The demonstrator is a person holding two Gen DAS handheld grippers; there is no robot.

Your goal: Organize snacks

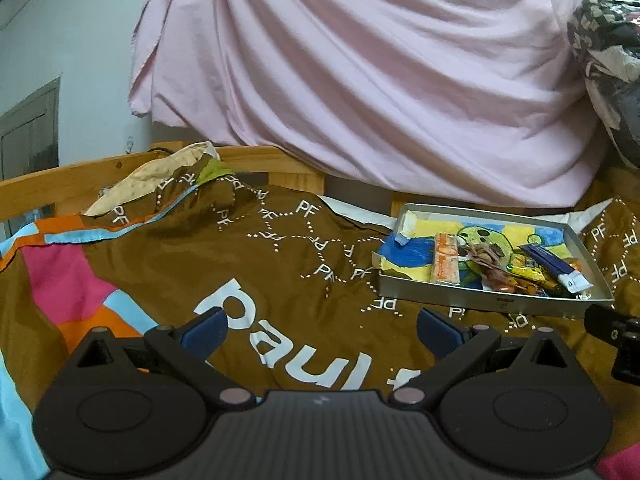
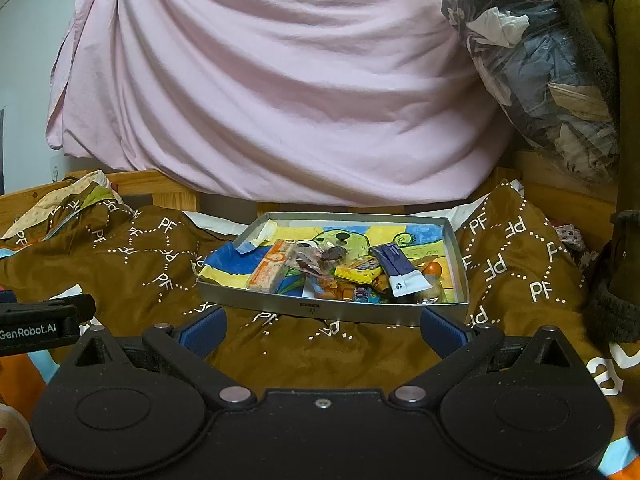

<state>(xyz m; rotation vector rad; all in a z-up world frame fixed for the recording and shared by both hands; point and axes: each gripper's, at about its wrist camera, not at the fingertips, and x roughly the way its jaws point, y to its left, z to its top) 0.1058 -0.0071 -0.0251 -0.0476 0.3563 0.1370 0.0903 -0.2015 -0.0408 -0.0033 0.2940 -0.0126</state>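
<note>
Your left gripper [image 1: 322,330] and right gripper [image 2: 323,330] look alike: matte black bodies, two round housings, ribbed centre plate, silver pivot pins, blue rubber fingertips [image 2: 202,330]. A small screw sits behind the right claw; white "GenRobot.AI" lettering marks the left one's side.

- The brown fabric blanket [image 1: 248,280] carries a repeated white "PF" monogram, linked by white dotted lines; many of the monograms appear upside down or mirrored.
- Large white lowercase letters on the same blanket read "paul", rotated sideways in the left wrist view, followed by a further letter cut off by the claw housing.
- In the right wrist view, a partial large white "a" shows at the blanket's right edge.
- The black plastic body of the left claw [image 2: 40,330], seen at the left edge of the right wrist view, bears white lettering "GenRobot.AI".
- The shallow grey metal tray [image 2: 332,308] has a small dark mark on its front wall, too small to read.
- Print on the snack wrappers in the tray is illegible.
</note>
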